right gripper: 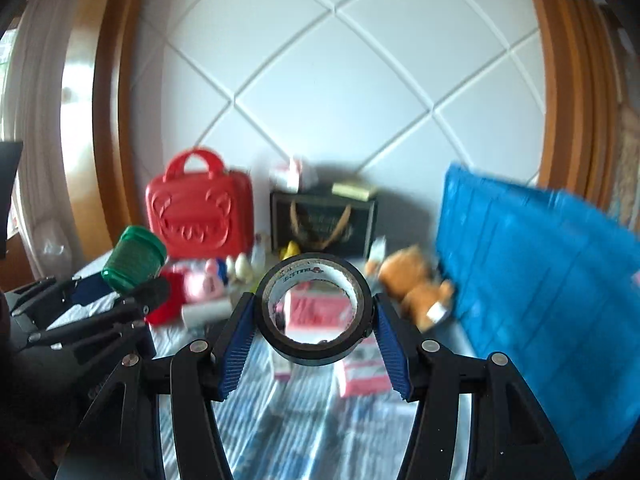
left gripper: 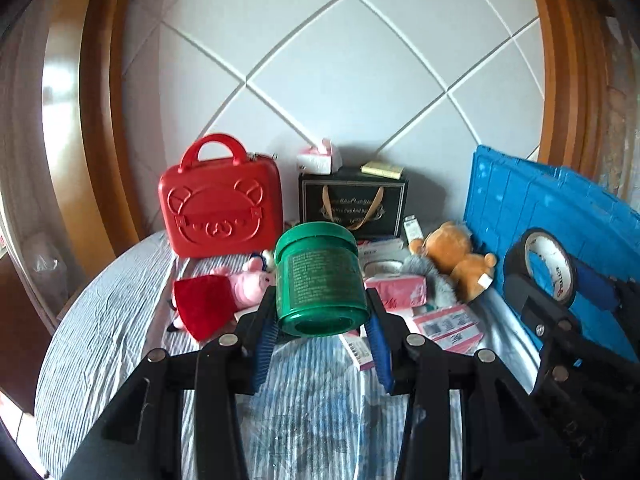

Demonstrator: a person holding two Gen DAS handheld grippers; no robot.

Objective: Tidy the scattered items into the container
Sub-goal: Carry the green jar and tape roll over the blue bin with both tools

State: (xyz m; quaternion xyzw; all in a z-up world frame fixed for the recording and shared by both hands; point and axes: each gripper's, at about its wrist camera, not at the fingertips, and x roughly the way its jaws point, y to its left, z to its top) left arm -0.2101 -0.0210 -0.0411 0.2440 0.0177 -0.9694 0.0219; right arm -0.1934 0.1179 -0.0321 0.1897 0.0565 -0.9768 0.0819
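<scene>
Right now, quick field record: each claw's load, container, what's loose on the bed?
left claw: shut on green jar, held above the bed
right claw: shut on black tape roll, hole facing camera
container: blue crate, at right
loose: brown teddy, pink pig plush, pink packets
back row: red case, black gift bag

A round green plastic jar with a ribbed lid [left gripper: 320, 280] hangs tilted above the striped bed sheet [left gripper: 120, 320], its printed label facing up, clamped between blue-padded jaws. A black roll of adhesive tape [right gripper: 314, 308] with a white inner core is likewise held aloft, its hole facing the camera. The blue ribbed plastic container [left gripper: 540, 216] stands at the right, beside a brown plush bear [left gripper: 452, 256].
</scene>
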